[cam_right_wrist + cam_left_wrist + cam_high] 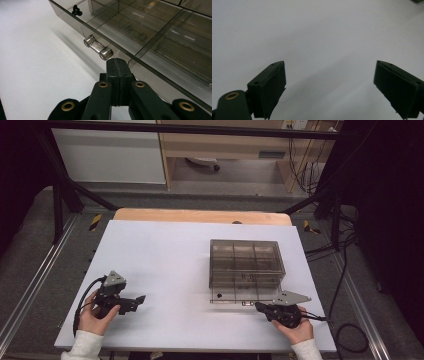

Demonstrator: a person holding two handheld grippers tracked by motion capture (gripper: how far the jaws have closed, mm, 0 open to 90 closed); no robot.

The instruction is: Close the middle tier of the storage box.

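A smoky clear compartment box [245,262] stands right of the middle of the white board [165,265]. In the right gripper view the box [155,32] shows several divided cells, a clear latch [98,47] on its near edge and a small black part [76,10] in one cell. My right gripper [259,306] lies at the box's near right corner, shut with nothing between its jaws; its tip [116,60] is just beside the latch, and I cannot tell if it touches the box. My left gripper [138,301] rests at the near left, open [329,63] over bare board.
The wooden tabletop [200,215] shows behind the board. Black frame posts [57,205] stand at the back corners. Cables [345,285] run along the floor to the right. Bare board lies between my two grippers.
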